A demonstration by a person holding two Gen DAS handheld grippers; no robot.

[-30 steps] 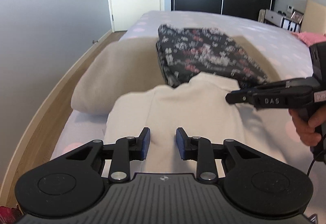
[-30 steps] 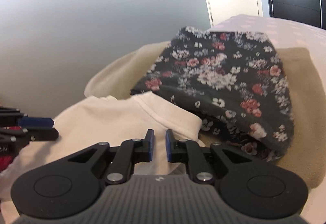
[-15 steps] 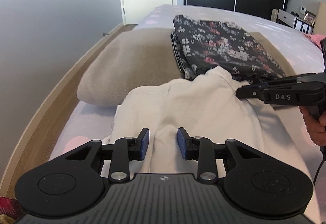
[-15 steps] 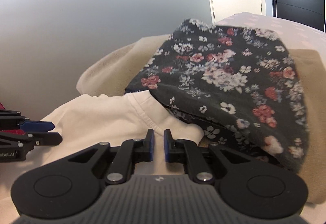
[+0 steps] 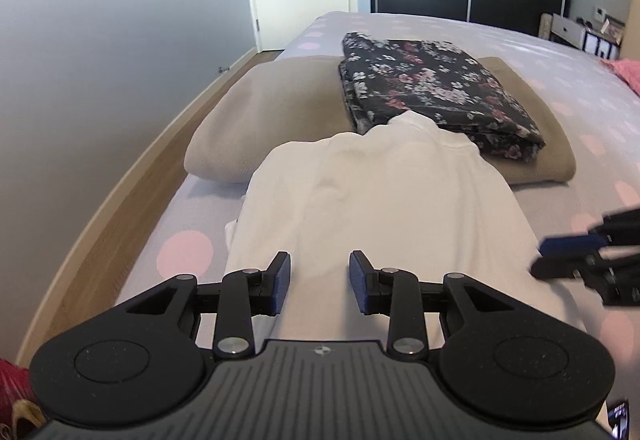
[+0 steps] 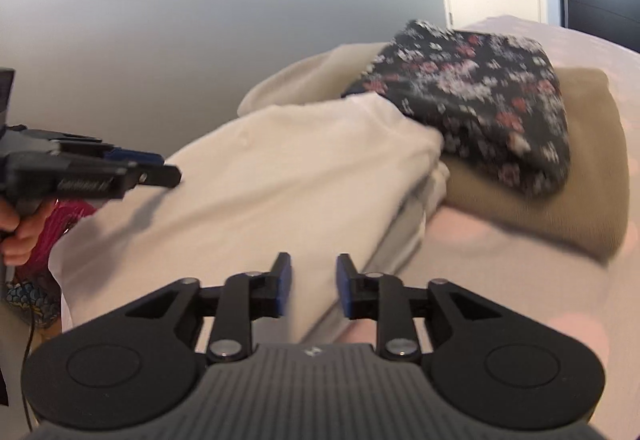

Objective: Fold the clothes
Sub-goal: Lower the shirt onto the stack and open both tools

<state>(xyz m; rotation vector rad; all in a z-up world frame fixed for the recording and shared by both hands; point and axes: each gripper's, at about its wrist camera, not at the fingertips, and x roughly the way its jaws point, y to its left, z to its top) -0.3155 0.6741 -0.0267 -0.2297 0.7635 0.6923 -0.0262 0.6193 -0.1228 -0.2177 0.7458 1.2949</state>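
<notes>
Right tool (image 6: pixel 310 286) now off the cream garment's (image 5: pixel 384 200) far corner, pulled back beside its right edge, pads parted and empty where half a second ago nearly closed there. Left tool (image 5: pixel 319 288) parted as before, empty, above the garment's near end. Garment flat on the dotted bed (image 5: pixel 184 252), far end touching the floral folded cloth (image 5: pixel 432 84) stacked on the beige blanket (image 5: pixel 276 112). Open sheet left of the garment up to the bed edge, wood floor (image 5: pixel 132 184) beyond.
</notes>
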